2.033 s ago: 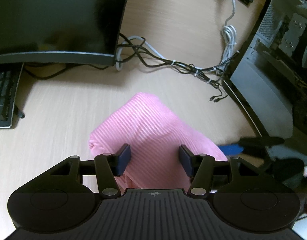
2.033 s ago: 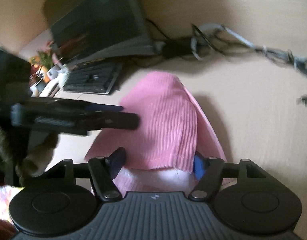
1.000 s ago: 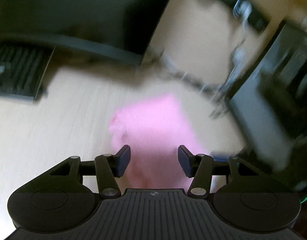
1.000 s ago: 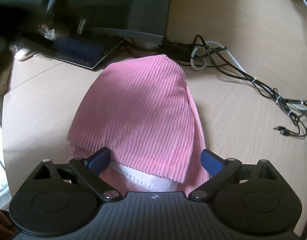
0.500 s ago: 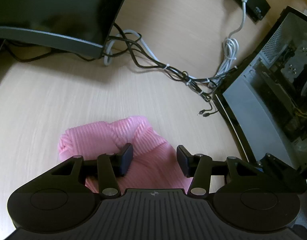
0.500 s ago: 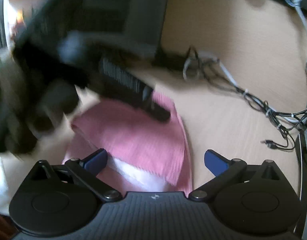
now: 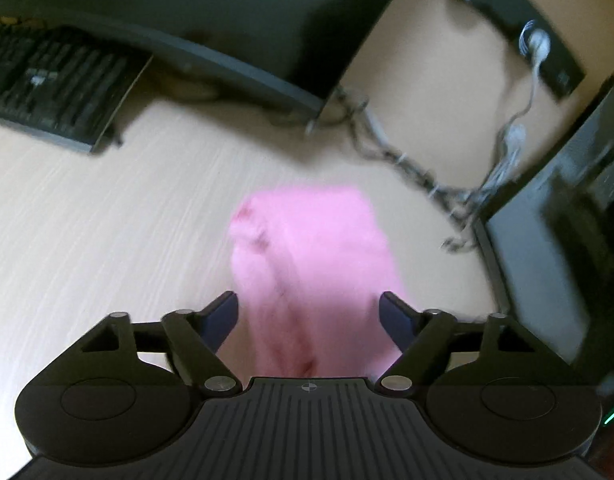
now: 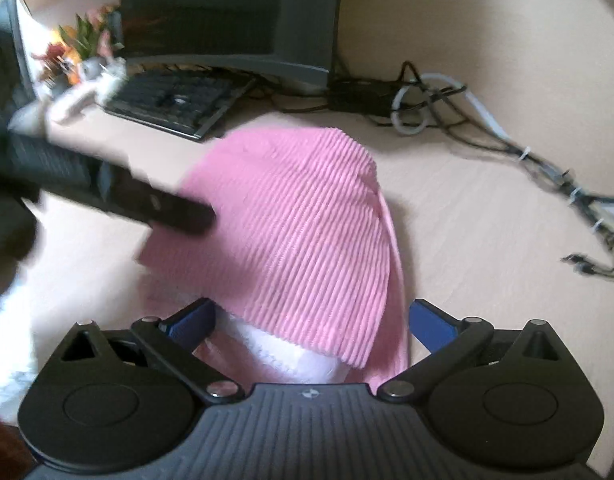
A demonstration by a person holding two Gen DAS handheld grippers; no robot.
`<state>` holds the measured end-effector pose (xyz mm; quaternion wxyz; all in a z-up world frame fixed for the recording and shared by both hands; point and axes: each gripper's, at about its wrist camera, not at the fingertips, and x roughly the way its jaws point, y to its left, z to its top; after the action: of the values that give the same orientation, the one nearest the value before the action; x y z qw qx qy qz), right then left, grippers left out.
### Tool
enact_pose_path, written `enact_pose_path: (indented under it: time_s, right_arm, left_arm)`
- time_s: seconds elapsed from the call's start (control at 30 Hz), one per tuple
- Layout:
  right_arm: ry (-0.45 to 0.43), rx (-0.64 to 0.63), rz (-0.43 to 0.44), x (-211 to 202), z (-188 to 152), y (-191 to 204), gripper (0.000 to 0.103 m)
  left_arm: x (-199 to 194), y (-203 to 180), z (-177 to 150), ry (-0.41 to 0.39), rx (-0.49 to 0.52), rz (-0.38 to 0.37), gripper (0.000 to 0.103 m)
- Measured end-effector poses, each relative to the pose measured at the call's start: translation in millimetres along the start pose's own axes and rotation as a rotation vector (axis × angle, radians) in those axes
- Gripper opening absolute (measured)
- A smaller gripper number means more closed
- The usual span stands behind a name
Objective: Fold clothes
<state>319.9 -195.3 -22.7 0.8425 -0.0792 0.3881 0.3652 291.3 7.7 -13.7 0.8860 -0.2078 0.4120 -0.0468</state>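
Desk (image 8: 487, 240): pink garment (image 8: 291, 224) before right hand-held gripper (image 8: 311, 320)

Folded pink ribbed garment (image 8: 291, 232) between wide-spread right claw (image 8: 312, 322) fingers, seemingly untouched.

Soft, even indoor light falls on the pale worktop (image 7: 107, 240). The left wrist view is smeared by motion blur: the pink cloth (image 7: 315, 264) loses its ribs and the cables (image 7: 407, 160) streak. The right wrist view is sharper, though its left edge blurs. Fisheye bending curves both pictures' edges, and the corners darken.
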Motion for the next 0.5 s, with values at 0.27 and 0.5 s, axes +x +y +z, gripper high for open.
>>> enact_pose_path:
  time_s: [0.27, 0.5]
  right_arm:
    - [0.013, 0.286, 0.053, 4, 2, -55, 0.102]
    - [0.05, 0.277, 0.167, 24, 7, -33, 0.058]
  left_arm:
    - [0, -5, -11, -0.005, 0.09, 0.026, 0.07]
    - [-5, 6, -18, 0.012, 0.073, 0.02, 0.07]
